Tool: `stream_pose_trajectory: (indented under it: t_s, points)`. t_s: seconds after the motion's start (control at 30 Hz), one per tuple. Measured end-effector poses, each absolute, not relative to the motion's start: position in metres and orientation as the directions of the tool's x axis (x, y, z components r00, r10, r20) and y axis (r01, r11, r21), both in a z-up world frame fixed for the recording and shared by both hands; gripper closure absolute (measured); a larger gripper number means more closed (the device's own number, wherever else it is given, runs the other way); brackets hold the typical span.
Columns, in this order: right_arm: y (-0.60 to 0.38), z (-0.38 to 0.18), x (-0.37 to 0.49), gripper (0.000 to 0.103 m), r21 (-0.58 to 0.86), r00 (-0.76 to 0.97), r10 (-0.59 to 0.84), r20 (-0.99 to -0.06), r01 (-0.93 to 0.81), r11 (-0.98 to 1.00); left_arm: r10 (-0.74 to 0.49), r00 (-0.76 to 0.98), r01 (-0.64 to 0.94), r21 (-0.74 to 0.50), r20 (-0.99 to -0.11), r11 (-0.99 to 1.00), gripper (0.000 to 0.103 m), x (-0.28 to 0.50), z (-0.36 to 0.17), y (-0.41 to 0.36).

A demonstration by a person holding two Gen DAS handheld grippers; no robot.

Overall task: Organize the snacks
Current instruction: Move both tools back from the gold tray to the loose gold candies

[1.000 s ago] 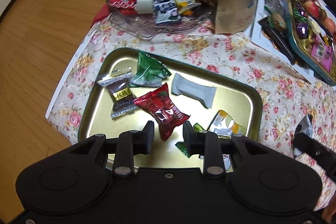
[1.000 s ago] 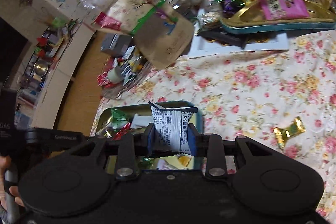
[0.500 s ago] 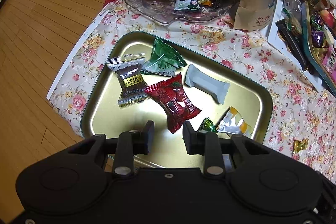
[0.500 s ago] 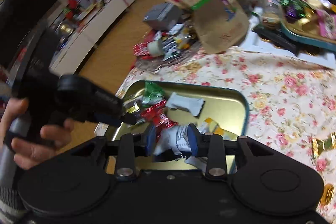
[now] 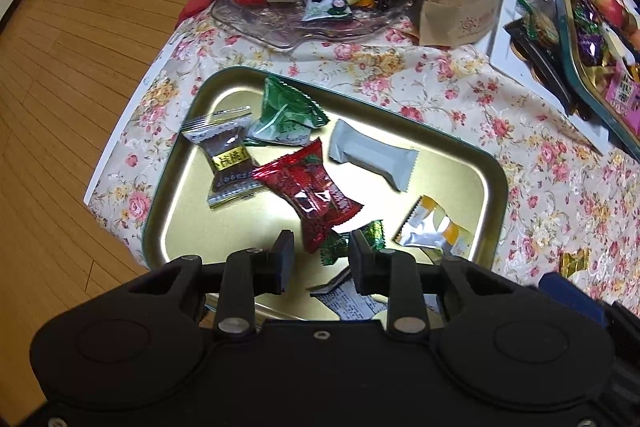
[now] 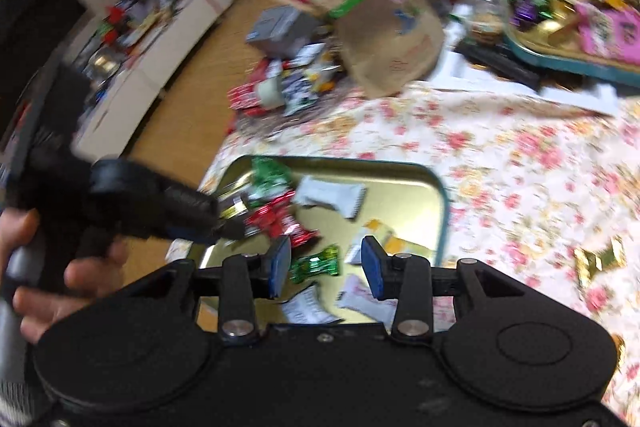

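Left wrist: floral-cloth table [image 5: 460,95], gold tray [image 5: 496,187] holding wrapped snacks [image 5: 312,187]. My left claw [image 5: 320,259] hangs over it, half-open, empty.
Right wrist: blurred. My right claw [image 6: 326,263] is opening, empty; white packet [image 6: 308,307] lies in tray below.

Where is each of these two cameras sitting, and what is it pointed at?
Left wrist view: sits on the left tongs, looking down on the gold tray; only its fingers show.
Right wrist view: sits on the right tongs, slanting across the table; a hand holding the left tongs shows.
Shared: the tray and the red candy.
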State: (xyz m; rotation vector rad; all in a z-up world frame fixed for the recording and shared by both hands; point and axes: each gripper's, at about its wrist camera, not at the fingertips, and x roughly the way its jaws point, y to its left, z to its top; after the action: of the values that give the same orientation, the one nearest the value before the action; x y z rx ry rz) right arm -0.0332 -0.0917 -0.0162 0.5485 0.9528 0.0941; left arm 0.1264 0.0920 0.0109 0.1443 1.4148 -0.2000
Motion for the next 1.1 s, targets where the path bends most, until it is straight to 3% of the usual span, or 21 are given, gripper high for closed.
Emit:
stream_pose_trajectory:
  t_s: [0.67,1.1]
  points:
    - [-0.221,-0.039,-0.094,0.058,0.373,0.588,-0.038,-0.808,0.560,0.740,-0.083,0.144,0.500,0.000,-0.986,0.866,0.065,0.070,0.017,-0.021]
    - [-0.264,-0.079,-0.135,0.058,0.338,0.485,-0.001,-0.875,0.612,0.714,-0.059,0.118,0.616,0.027,-0.991,0.787,0.065,0.036,0.005,-0.079]
